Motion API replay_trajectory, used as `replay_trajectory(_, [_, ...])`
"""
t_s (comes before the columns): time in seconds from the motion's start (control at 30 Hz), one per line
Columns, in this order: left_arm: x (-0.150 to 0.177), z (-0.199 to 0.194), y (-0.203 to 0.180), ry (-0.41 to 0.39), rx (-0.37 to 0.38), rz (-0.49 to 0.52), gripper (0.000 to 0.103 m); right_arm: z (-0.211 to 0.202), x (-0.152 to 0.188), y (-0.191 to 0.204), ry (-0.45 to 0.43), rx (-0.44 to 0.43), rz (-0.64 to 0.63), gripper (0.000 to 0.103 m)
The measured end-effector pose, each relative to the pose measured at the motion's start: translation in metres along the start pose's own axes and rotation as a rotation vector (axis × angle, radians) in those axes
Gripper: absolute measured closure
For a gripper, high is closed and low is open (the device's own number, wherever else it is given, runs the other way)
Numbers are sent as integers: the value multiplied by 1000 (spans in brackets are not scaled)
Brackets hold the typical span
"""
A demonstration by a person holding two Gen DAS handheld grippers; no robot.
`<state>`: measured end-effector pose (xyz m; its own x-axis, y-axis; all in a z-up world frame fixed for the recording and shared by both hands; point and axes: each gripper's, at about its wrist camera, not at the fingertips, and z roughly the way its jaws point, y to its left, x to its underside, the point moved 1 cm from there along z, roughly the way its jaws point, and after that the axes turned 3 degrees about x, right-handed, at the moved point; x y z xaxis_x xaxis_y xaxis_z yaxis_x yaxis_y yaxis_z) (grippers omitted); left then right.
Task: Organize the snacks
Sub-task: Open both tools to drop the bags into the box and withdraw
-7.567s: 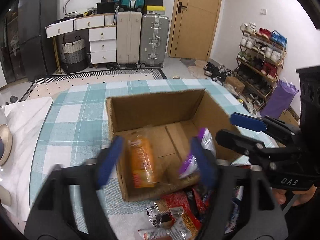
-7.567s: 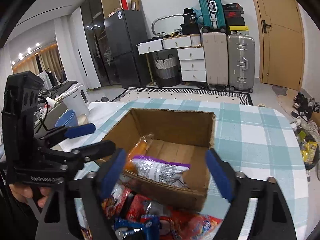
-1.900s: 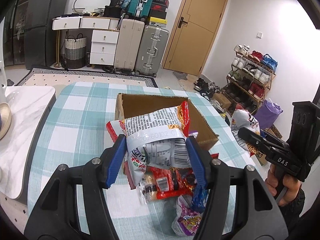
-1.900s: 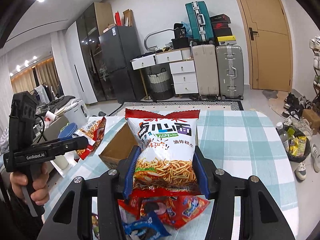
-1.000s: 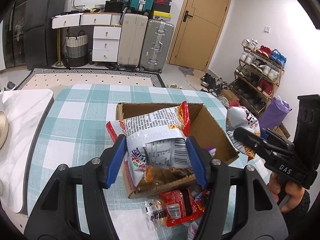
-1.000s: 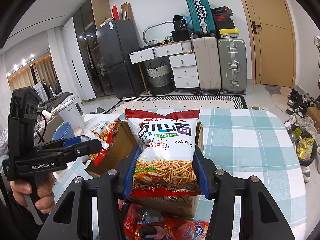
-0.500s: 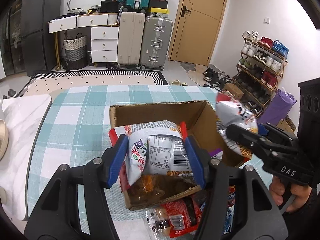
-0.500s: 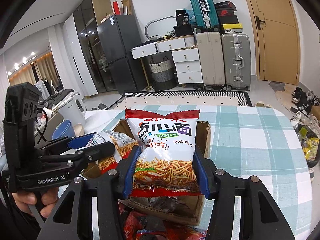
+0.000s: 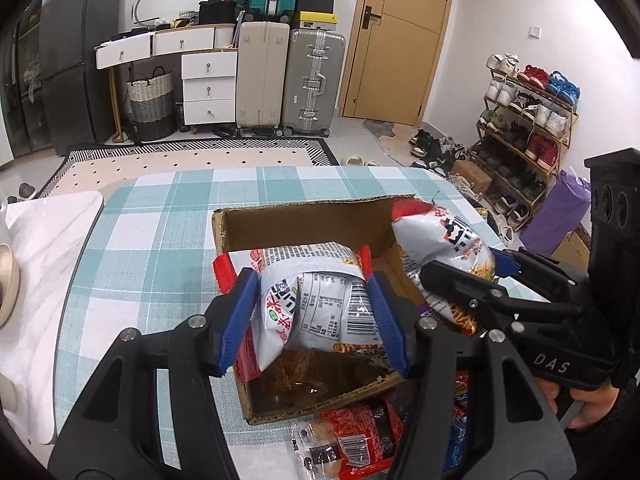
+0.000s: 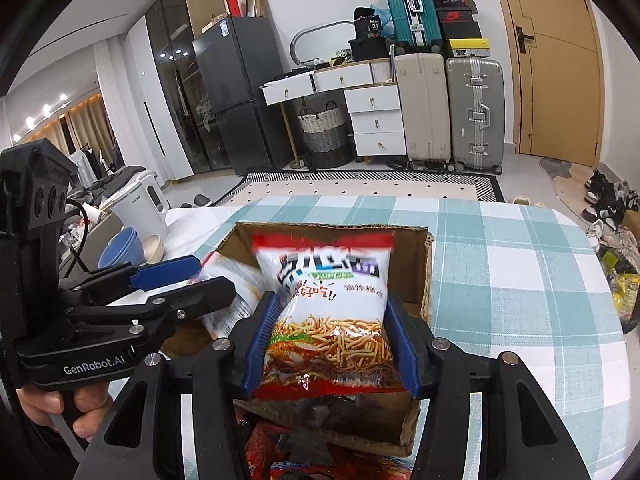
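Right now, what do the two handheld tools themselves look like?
Both are black plastic pistol-grip frames with blue finger pads and silver screws. The left tool reads "GenRobot.AI" in white and carries a black cable on its block; the right tool reads "DAS". Each has a boxy black rear block with three round holes.

Pretty clearly someone's home, a lived-in main room by the entrance; wooden door [image 9: 394,40] at 1 o'clock with a shoe rack [image 9: 524,116] full of sneakers at 3 o'clock; hard-shell suitcases [image 9: 290,80] parked against the far wall at 12 next to white drawers [image 9: 208,84] and a woven basket [image 9: 151,106]; dark fridge [image 10: 236,92] and glass cabinet off at 10 o'clock; patterned rug [image 9: 192,156] on the floor; the desk [image 9: 160,216] wears a teal checked cloth; kettle [image 10: 146,200] and bowls [image 10: 122,252] at 9 o'clock.
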<state>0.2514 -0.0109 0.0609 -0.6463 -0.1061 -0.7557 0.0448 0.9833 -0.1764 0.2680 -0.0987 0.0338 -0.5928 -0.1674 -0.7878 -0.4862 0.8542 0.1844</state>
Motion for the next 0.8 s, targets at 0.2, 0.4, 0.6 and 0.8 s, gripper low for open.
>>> replay_trajectory(0.2, [2, 3, 2, 18, 13, -9, 47, -21, -1, 1, -44, -15, 4, 36])
replay_trajectory(0.4, [5, -17, 1, 8, 32, -20, 20, -51, 7, 3, -65, 5, -11, 1])
replay_trajectory(0.6, [21, -56, 2, -30, 19, -23, 1, -72, 27, 4, -54, 66, -22, 1])
replay_trajectory(0.8, [46, -86, 8, -32, 20, -49, 1, -81, 50, 1, -28, 85, 7, 0])
